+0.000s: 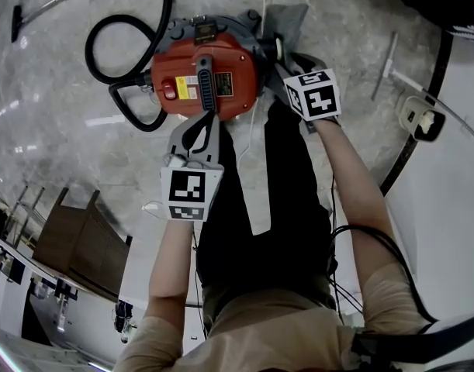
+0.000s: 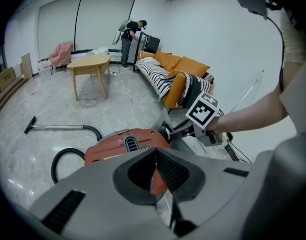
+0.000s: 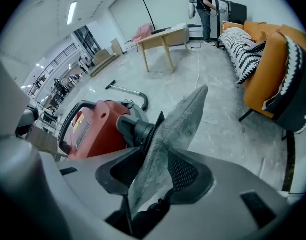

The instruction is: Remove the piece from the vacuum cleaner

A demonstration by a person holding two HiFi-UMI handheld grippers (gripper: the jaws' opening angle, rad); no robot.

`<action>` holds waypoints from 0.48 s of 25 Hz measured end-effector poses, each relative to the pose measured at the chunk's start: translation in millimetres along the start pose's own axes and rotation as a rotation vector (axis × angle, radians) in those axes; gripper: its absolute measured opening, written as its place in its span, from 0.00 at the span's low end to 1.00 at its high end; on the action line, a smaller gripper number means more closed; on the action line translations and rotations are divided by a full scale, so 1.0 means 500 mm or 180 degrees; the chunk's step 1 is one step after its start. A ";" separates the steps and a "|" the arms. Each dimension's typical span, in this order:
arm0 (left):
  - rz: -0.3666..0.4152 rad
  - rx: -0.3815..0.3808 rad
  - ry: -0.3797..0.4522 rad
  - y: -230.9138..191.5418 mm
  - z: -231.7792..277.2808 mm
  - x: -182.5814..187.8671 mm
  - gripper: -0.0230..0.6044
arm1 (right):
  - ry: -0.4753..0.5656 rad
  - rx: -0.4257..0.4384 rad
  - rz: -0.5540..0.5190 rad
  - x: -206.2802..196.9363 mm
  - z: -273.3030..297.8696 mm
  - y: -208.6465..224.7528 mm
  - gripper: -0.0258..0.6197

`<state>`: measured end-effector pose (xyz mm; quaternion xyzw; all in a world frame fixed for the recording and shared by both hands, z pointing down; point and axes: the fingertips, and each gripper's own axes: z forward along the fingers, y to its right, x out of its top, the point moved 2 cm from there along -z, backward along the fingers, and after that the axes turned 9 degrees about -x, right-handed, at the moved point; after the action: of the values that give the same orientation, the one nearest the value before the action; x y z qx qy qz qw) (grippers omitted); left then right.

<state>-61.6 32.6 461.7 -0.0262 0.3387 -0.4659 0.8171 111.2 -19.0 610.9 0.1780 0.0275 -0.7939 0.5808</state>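
Note:
A red vacuum cleaner (image 1: 209,76) (image 2: 117,146) (image 3: 92,129) lies on the marble floor. A grey fabric dust bag (image 1: 287,22) (image 3: 178,129) hangs from its black outlet nozzle (image 3: 135,129) on the right side. My right gripper (image 1: 279,56) (image 3: 155,149) is at that side, and the bag's fabric fills the gap between its pads, touching both. My left gripper (image 1: 208,118) (image 2: 155,154) points down at the cleaner's near edge, just short of the black handle (image 2: 132,144). Its tips meet with nothing held.
The black hose (image 1: 136,53) loops left of the cleaner and runs to a metal wand (image 2: 57,128) on the floor. A wooden table (image 2: 90,64), an orange sofa with a striped throw (image 2: 178,76), a person at the far wall (image 2: 128,39) and a white cable (image 2: 125,91) are farther off.

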 end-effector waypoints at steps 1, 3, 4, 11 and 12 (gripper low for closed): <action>0.0002 -0.0001 -0.0003 0.000 0.000 -0.001 0.04 | -0.0032 0.0003 -0.0012 -0.003 0.001 0.003 0.30; 0.0010 -0.0014 -0.0016 0.003 0.002 -0.005 0.04 | -0.0085 -0.0008 -0.0072 -0.010 0.005 0.006 0.17; 0.0004 -0.0025 -0.0031 0.005 0.004 -0.009 0.04 | -0.0097 -0.0029 -0.0122 -0.015 0.007 0.007 0.13; 0.0042 -0.0069 -0.0131 0.015 0.018 -0.024 0.04 | -0.0128 -0.0031 -0.0214 -0.021 0.014 0.011 0.11; 0.0055 -0.0071 -0.0130 0.015 0.019 -0.022 0.04 | -0.0119 -0.0034 -0.0284 -0.022 0.015 0.011 0.11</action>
<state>-54.1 42.7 471.9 -0.0419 0.3273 -0.4544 0.8275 117.0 -12.7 622.3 0.1586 0.0288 -0.8220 0.5462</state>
